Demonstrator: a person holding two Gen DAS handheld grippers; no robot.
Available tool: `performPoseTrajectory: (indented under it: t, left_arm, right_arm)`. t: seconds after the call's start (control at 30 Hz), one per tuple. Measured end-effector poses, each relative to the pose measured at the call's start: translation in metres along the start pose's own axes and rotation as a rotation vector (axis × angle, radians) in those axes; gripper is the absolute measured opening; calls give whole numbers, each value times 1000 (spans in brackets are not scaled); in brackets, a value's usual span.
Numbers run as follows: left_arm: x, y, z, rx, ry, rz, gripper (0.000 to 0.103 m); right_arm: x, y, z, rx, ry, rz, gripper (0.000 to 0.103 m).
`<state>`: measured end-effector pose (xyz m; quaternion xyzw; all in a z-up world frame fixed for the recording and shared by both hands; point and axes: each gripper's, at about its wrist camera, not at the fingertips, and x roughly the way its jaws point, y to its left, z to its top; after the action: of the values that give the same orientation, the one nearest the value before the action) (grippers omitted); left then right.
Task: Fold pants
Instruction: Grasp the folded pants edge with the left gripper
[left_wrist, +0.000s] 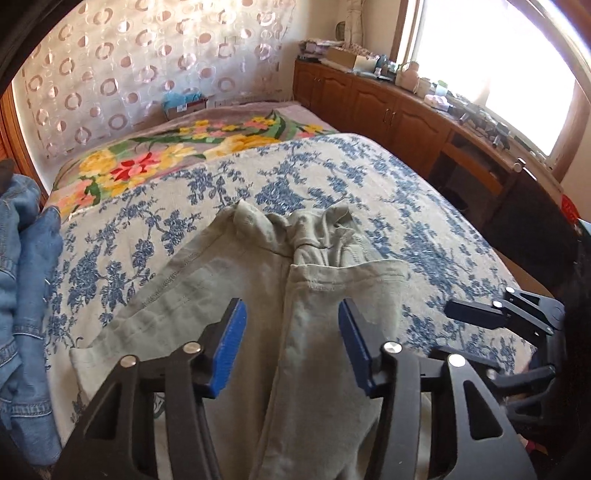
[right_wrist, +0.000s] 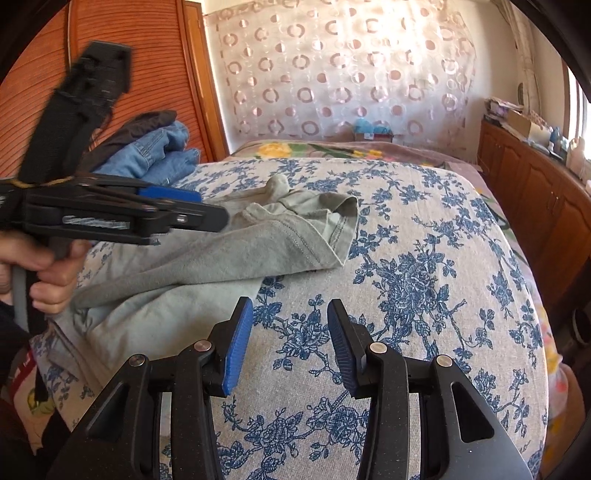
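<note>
pants (left_wrist: 229, 295) — lying lengthwise mid-bed, rumpled end toward far edge | left gripper (left_wrist: 291, 343) spread, empty, above legs | right gripper (right_wrist: 290, 343) spread, over bare bedspread (right_wrist: 424, 295) | hems best pinched together — then carried over evenly

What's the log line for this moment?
left tool: open over green pants | right tool: open over bedspread | fold: not started
</note>
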<state>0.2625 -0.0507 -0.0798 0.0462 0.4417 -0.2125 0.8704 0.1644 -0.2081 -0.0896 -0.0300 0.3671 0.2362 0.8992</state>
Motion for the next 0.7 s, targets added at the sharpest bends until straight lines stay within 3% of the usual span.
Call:
performPoseTrajectory:
  t: [0.2,0.37,0.53,0.7]
  left_arm:
    - [24,3,-1,-9,58,-18,39]
    - [24,-7,-5,18,51,-26,26]
    - [15,-9,-5,29,7,-10,22]
    - [12,-15,-5,48,5,-42,18]
  right_arm:
    - [0,1,-1,6,-13,5,42]
    - [-1,-3,-3,29,-21,6,42]
    - [-1,-5,-4,36,-22,2,42]
    - [-1,-5,-4,36,-21,2,42]
